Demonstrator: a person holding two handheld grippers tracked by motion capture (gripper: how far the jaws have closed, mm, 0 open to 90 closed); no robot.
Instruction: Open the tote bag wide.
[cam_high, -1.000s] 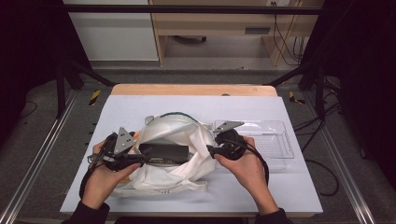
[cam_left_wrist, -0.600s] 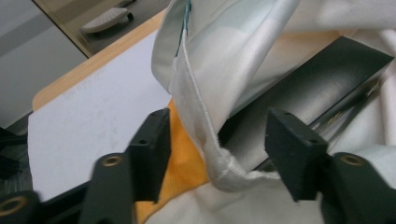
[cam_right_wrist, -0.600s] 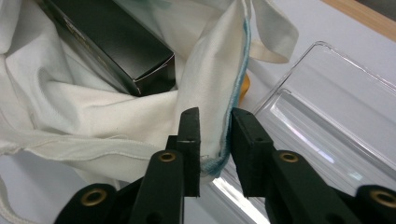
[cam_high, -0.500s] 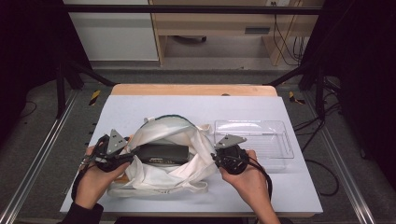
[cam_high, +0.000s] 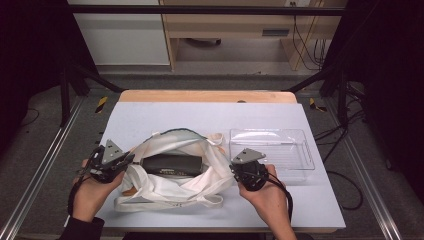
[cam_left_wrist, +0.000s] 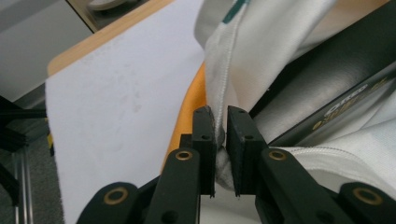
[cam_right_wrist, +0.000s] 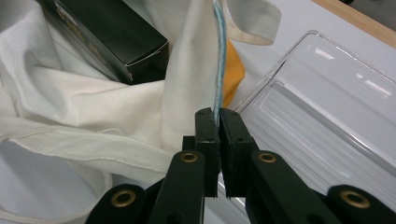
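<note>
A white cloth bag (cam_high: 175, 182) lies open on the table near the front edge, with a long black box (cam_high: 171, 164) lying inside it. My left gripper (cam_high: 127, 161) is shut on the bag's left rim (cam_left_wrist: 219, 107), pinching the hem between its jaws. My right gripper (cam_high: 233, 169) is shut on the bag's right rim (cam_right_wrist: 217, 70), along a blue-edged seam. The black box (cam_left_wrist: 327, 88) (cam_right_wrist: 105, 37) shows in both gripper views. An orange lining (cam_left_wrist: 189, 116) (cam_right_wrist: 233, 74) peeks out from under the cloth.
A clear plastic tray (cam_high: 300, 150) stands on the table right of the bag, close to my right gripper. The tray's wall (cam_right_wrist: 327, 107) is just beyond the right jaws. The pale table sheet (cam_high: 170, 115) stretches behind the bag to a wooden far edge (cam_high: 200, 96).
Both grippers have drawn apart and toward the front, stretching the bag's mouth wider. The black box inside is more exposed.
</note>
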